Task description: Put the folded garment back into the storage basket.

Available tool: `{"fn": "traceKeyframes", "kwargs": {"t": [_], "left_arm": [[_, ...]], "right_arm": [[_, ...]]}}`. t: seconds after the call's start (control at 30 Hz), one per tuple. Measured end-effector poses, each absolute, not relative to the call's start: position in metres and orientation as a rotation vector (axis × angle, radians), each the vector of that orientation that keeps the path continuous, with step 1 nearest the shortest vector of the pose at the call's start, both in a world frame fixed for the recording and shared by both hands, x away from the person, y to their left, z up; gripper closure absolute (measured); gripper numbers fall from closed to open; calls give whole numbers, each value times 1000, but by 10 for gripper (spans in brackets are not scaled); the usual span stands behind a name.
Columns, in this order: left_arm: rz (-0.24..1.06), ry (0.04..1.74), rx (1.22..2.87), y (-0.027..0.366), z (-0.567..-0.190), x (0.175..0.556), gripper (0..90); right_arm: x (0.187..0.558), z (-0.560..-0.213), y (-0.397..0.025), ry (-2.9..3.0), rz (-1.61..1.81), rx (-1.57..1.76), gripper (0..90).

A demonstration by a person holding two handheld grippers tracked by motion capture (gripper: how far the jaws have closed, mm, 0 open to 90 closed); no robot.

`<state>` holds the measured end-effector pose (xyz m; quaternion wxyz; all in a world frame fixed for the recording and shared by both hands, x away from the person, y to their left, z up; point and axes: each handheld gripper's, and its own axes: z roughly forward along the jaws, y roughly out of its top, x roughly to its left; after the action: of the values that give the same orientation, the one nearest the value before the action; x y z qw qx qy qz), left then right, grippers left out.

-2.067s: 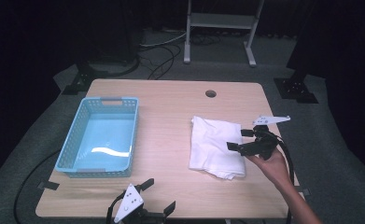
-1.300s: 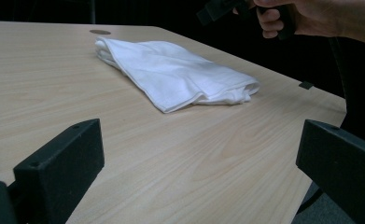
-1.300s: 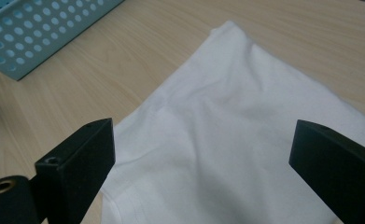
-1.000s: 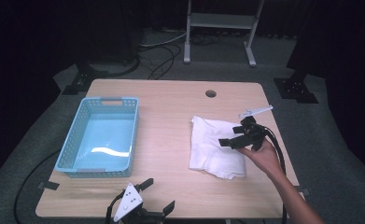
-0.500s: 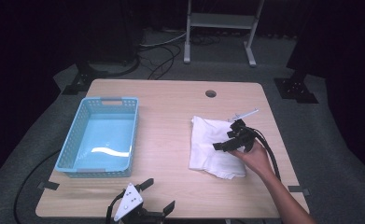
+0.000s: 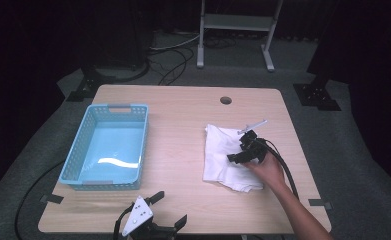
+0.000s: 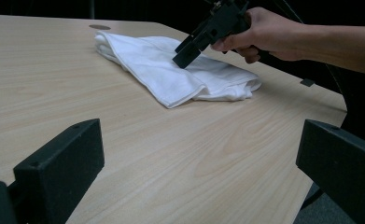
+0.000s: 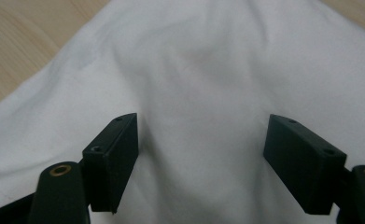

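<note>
A folded white cloth (image 6: 223, 155) lies on the right half of the wooden table (image 6: 183, 125). My right gripper (image 6: 237, 157), held in a hand, hovers over the cloth's middle with its jaws open and pointed down at the fabric. In the right gripper view the cloth (image 8: 217, 70) spreads close under the open gripper (image 8: 201, 158), nothing pinched between the jaws. My left gripper (image 6: 170, 212) rests at the table's front edge, open and with nothing in it. From the left gripper view (image 7: 194, 158) I see the cloth (image 7: 171, 70) and the other gripper (image 7: 189, 46) above it.
A light blue plastic basket (image 6: 108, 145) stands on the left half of the table with nothing in it. A round cable hole (image 6: 226, 100) sits near the far edge. Bare wood lies between basket and cloth. A metal stand (image 6: 235, 30) is on the floor behind.
My right gripper has moved left from beyond the cloth's right edge to over its middle and dipped toward the fabric. The left gripper has stayed still.
</note>
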<state>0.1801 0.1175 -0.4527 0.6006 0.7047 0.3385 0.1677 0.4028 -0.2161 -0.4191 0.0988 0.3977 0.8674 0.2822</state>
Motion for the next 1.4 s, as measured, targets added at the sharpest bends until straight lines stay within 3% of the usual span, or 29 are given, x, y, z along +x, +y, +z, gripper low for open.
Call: {"fn": "traceKeyframes", "kwargs": {"t": [0.2,0.47,0.7,1.4], "left_arm": [[389,781,1637,117,-453,180,6],[385,784,1640,116,-454,180,6],[384,786,1640,116,-454,181,6],[397,790,1625,119,-452,180,6]], "right_arm": [[400,-418,-210,2565,784,1160,332],[398,-416,-208,2601,820,1140,553],[400,-416,-212,2611,889,1204,671],[389,-417,-216,2509,978,1239,735]]}}
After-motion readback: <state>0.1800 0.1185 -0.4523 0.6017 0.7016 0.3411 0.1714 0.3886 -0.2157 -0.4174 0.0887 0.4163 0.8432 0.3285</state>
